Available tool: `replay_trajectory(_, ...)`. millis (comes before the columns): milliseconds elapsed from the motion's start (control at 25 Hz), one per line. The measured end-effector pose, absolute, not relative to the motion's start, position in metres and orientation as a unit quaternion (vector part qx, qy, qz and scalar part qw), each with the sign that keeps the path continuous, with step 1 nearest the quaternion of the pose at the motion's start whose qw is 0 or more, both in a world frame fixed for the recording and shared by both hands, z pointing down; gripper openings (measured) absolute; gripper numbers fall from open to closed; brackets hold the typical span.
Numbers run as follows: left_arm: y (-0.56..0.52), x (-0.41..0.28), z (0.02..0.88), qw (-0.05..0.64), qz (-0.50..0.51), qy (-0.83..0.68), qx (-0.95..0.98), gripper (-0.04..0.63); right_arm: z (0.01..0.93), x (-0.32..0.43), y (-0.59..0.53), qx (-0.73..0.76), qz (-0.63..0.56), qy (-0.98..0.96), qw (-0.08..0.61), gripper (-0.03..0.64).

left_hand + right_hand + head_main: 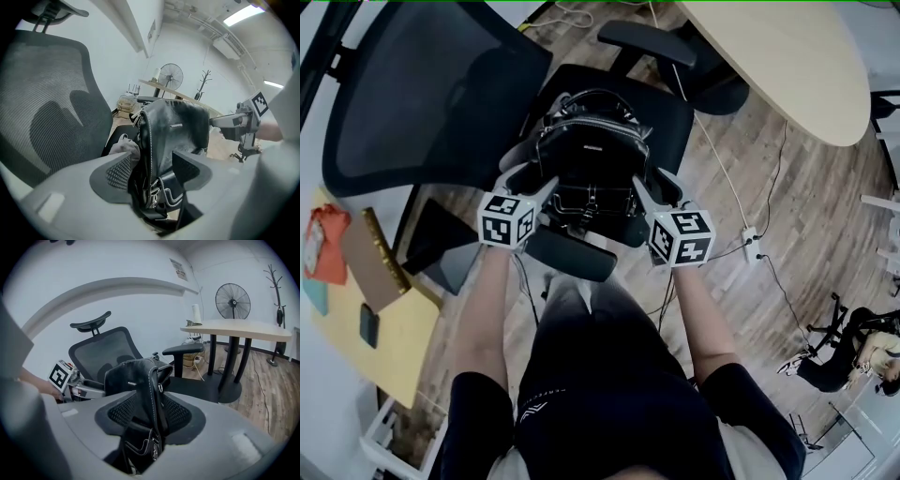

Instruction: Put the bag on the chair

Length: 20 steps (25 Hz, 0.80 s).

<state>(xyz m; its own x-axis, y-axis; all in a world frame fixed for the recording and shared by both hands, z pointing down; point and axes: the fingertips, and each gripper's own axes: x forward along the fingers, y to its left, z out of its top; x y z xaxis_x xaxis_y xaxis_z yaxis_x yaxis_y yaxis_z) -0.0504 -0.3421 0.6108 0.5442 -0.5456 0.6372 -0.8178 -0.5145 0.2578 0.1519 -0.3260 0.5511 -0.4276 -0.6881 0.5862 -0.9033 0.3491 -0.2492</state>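
Wooden floor (787,216): one bag (592,150) rests on chair (431,84).

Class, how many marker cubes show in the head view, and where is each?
2. One cube tops the left gripper, at the bag's left side; the other tops the right gripper, at the bag's right side. None appears hidden.

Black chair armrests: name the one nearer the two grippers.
The padded black armrest at the seat's near edge, lying between the left gripper and right gripper. The other armrest stands beyond the black leather bag, toward the pale table.
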Motion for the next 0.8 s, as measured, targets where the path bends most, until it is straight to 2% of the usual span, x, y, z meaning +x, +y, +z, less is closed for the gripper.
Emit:
replay_trajectory(320,-0.316,-0.07,0.58,0.271,0.215,-0.424,0.837,0.251,0.535,0.149,-0.293,0.51,0.284,-0.79,0.189,0.175)
replay_trajectory(800,-0.268,-0.087,0.526,0.261,0.171,-0.442,0.841,0.143,0.502,0.143,-0.263,0.52,0.284,-0.787,0.174,0.089)
